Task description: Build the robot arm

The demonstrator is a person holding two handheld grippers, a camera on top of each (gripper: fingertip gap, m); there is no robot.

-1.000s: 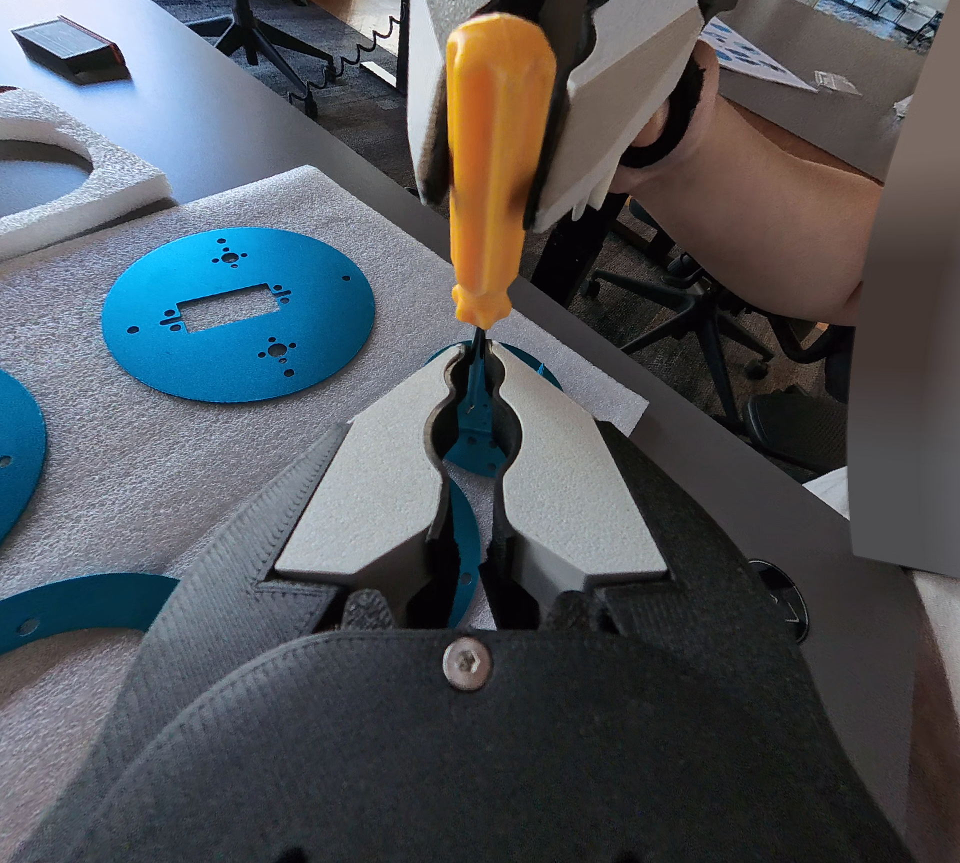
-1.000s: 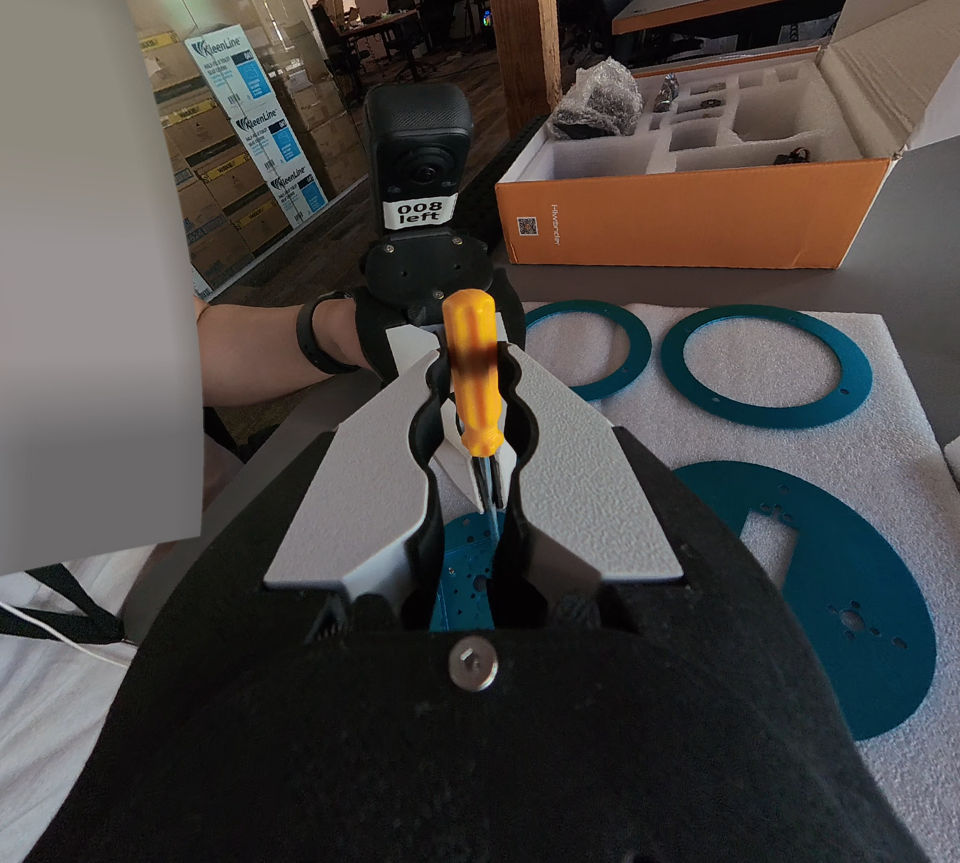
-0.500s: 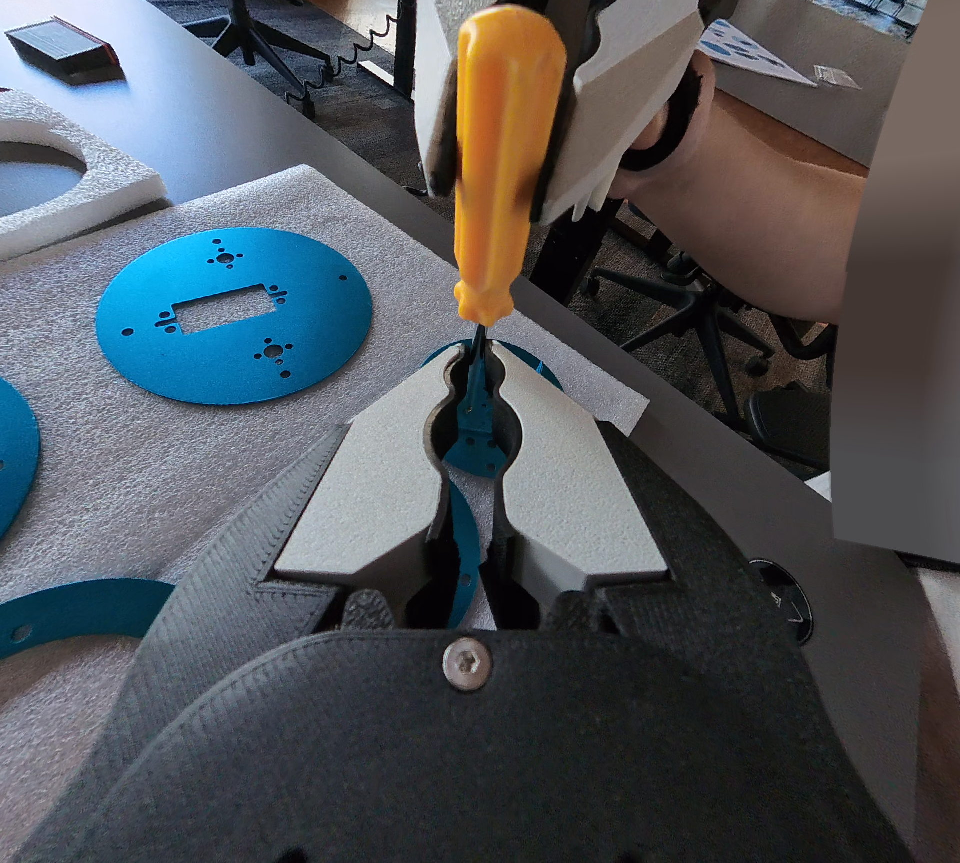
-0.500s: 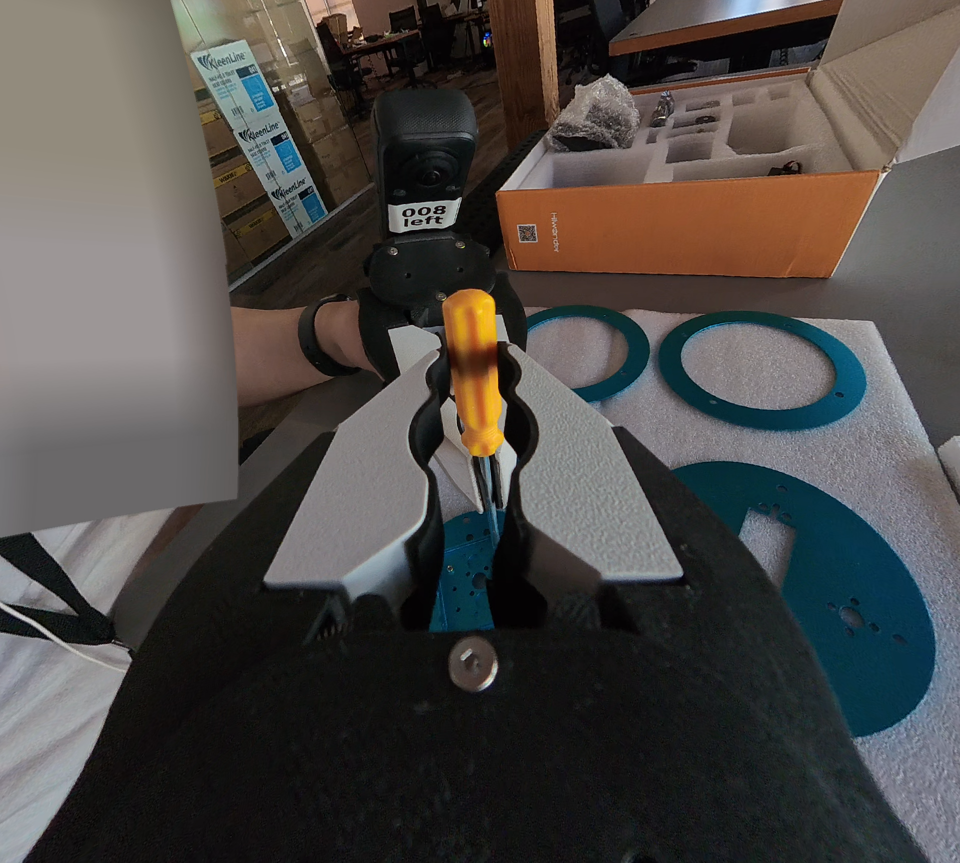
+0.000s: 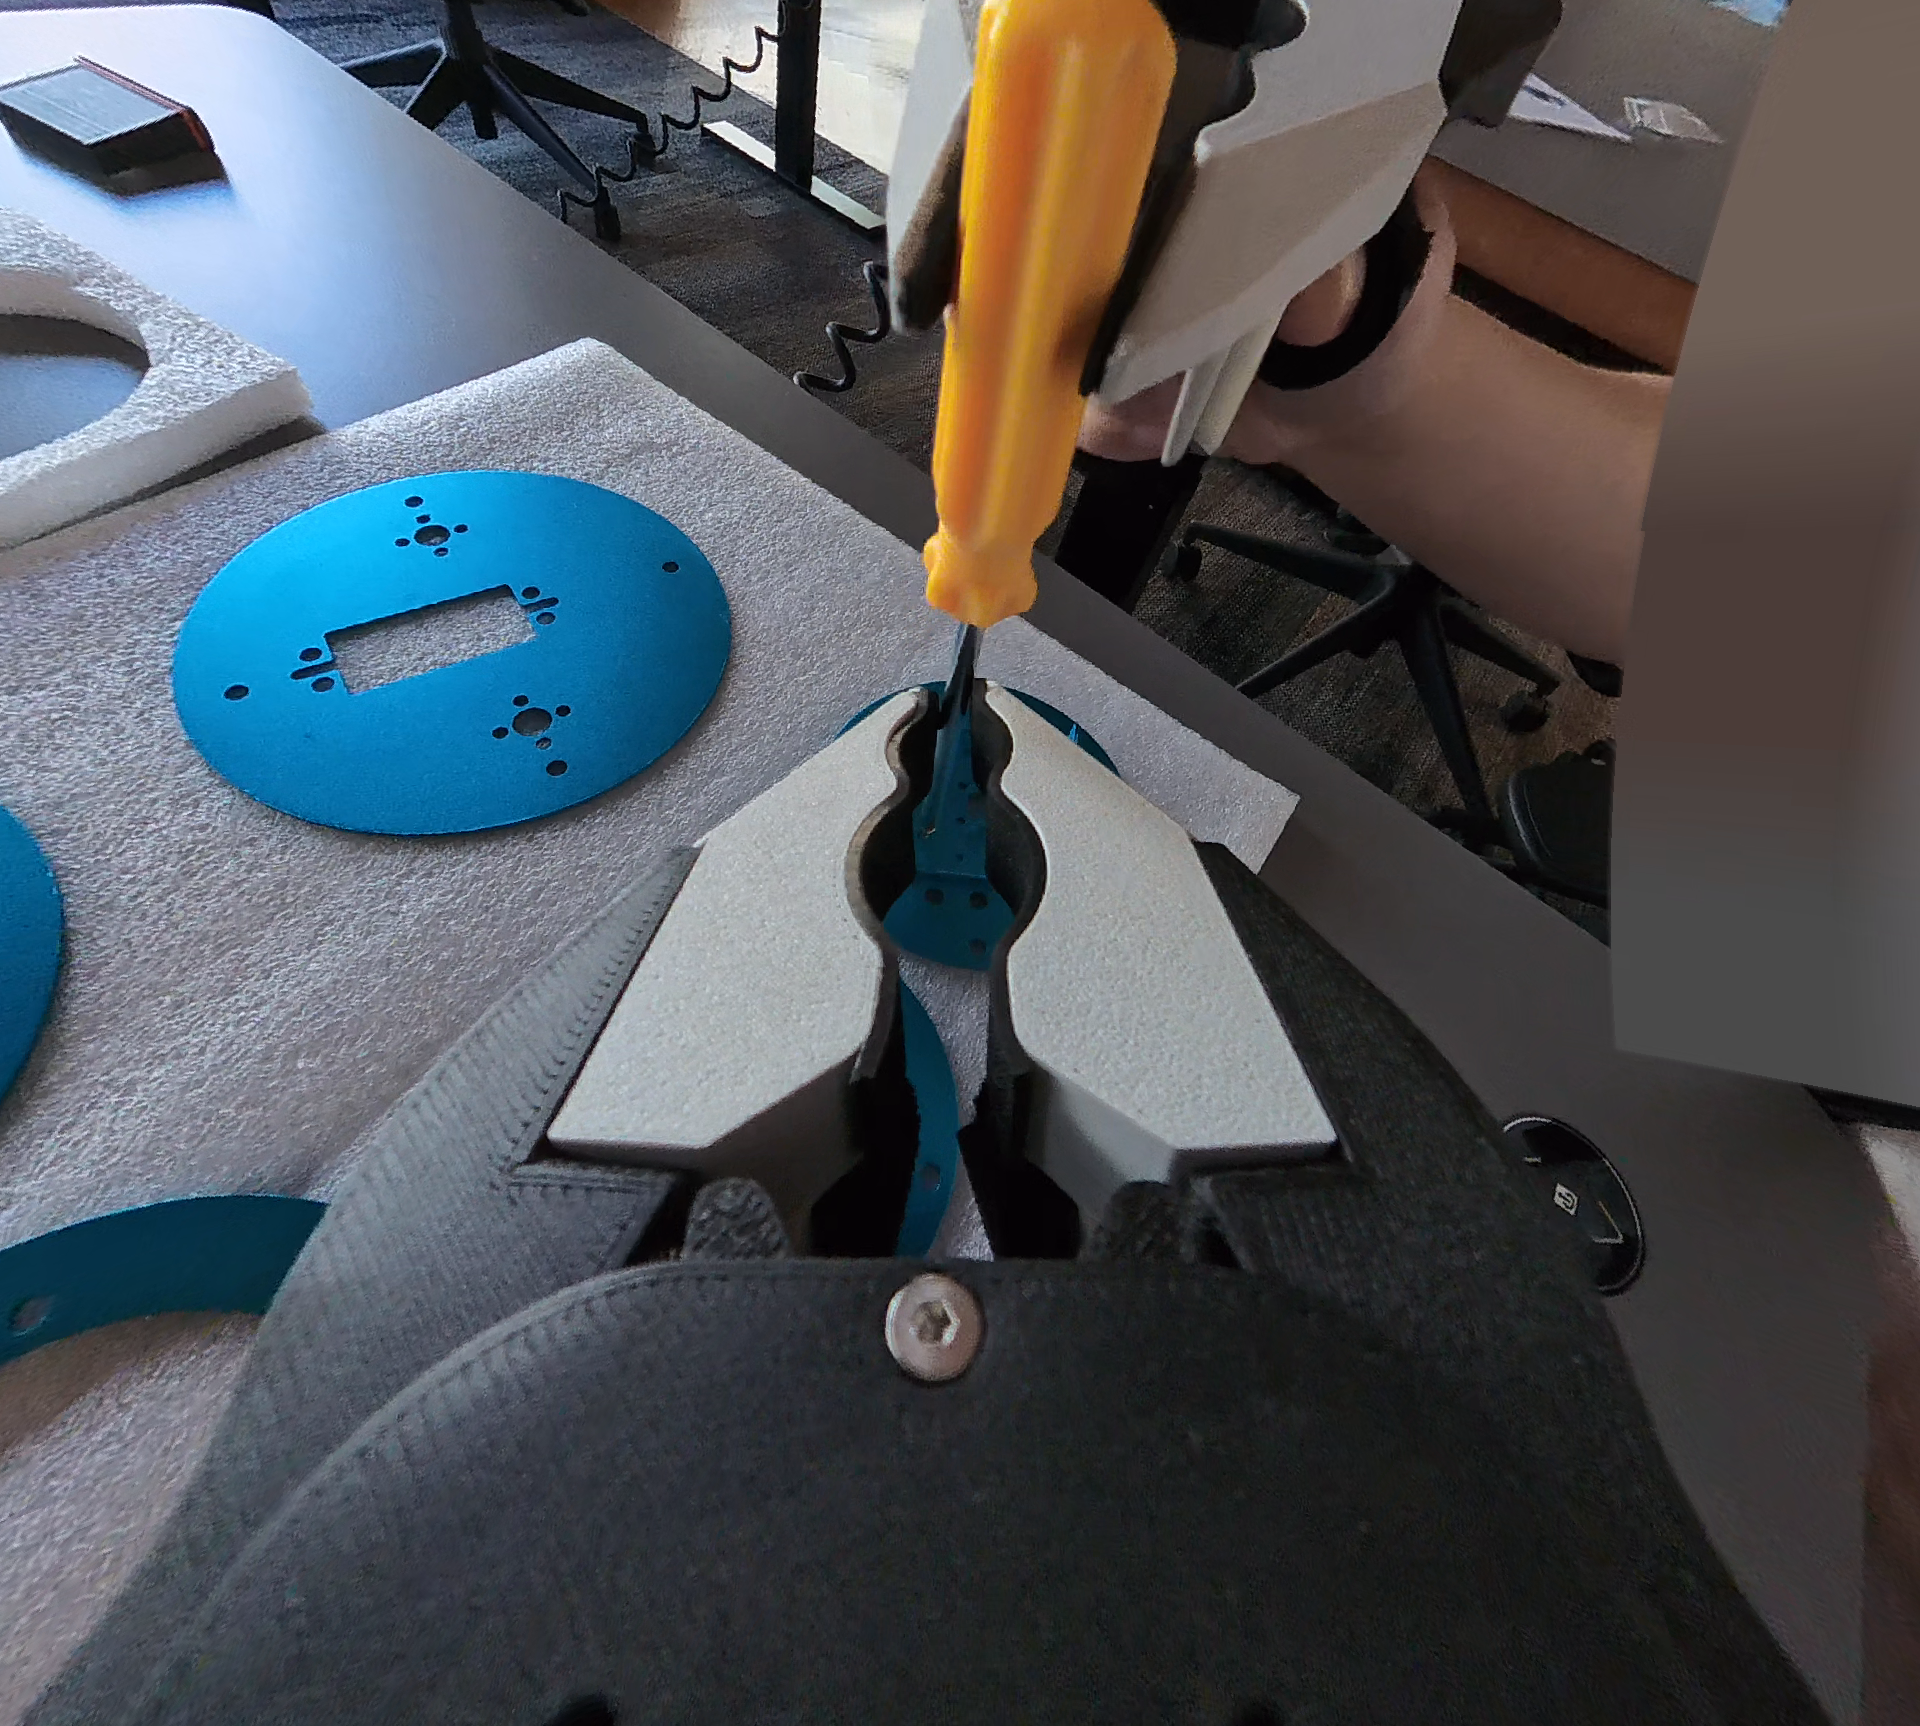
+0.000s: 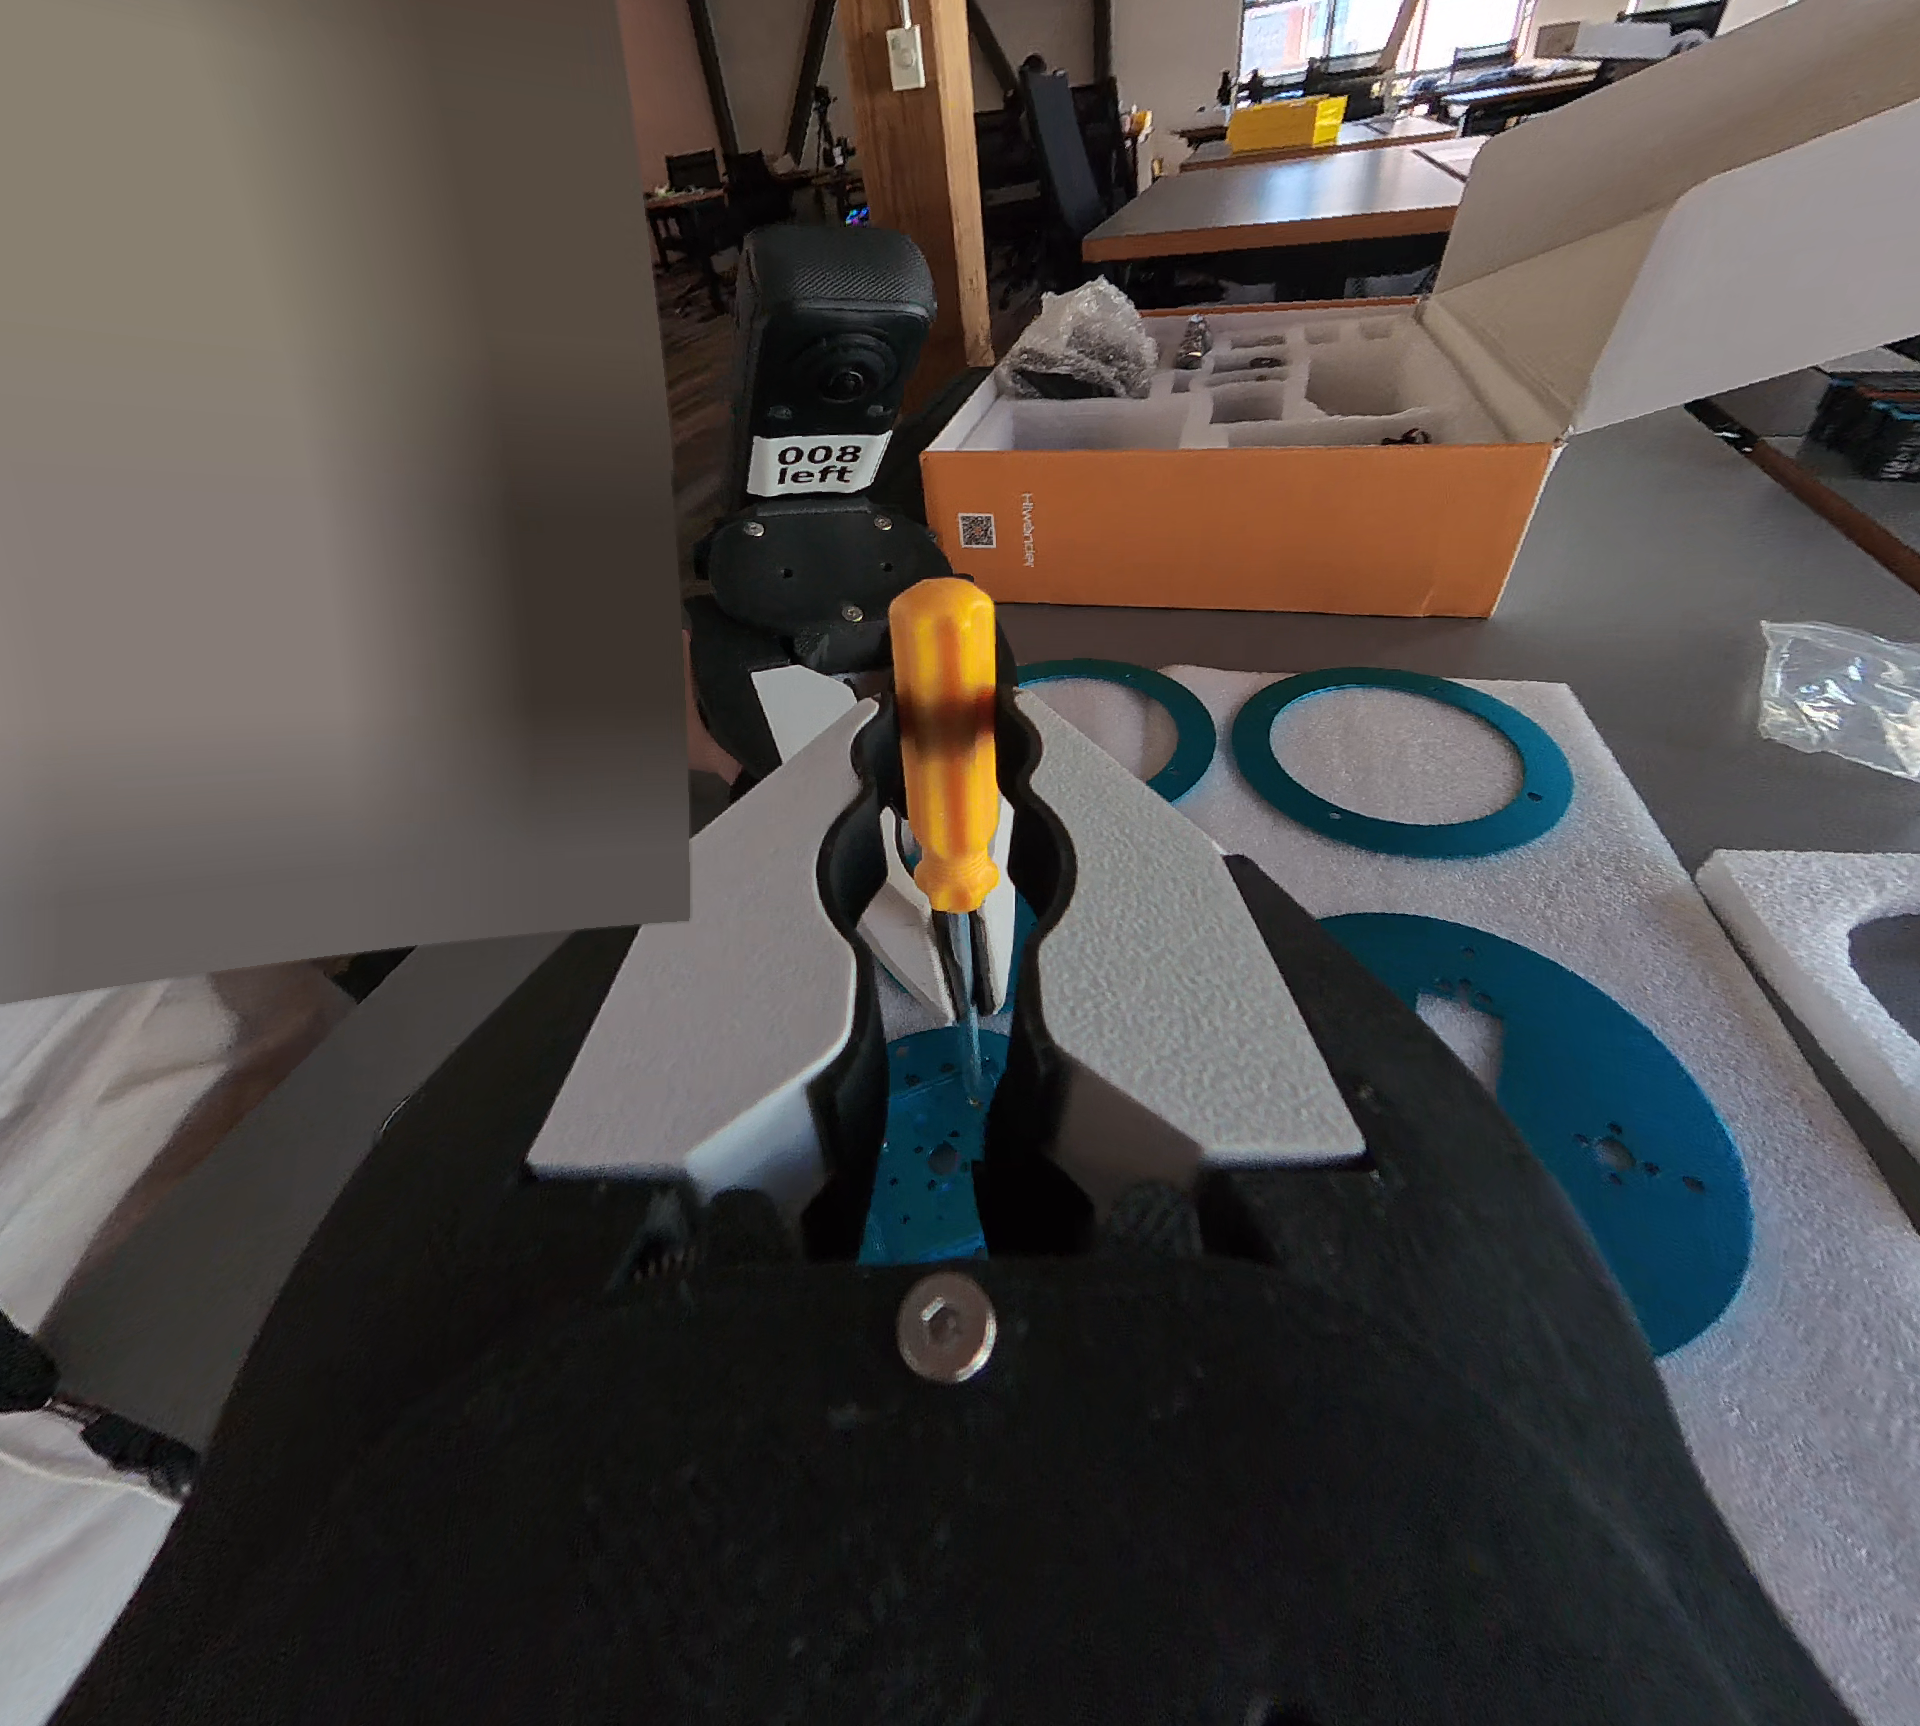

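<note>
Left wrist view: the left gripper pinches a small blue plate at centre frame; above it the screwdriver stands nearly upright.

Right wrist view: the right gripper clamps the screwdriver's handle, tip on the plate below centre.

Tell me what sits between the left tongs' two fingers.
The left wrist view shows a small blue perforated plate in that gap, with the yellow screwdriver's dark shaft coming down onto it, on white foam sheet.
</note>
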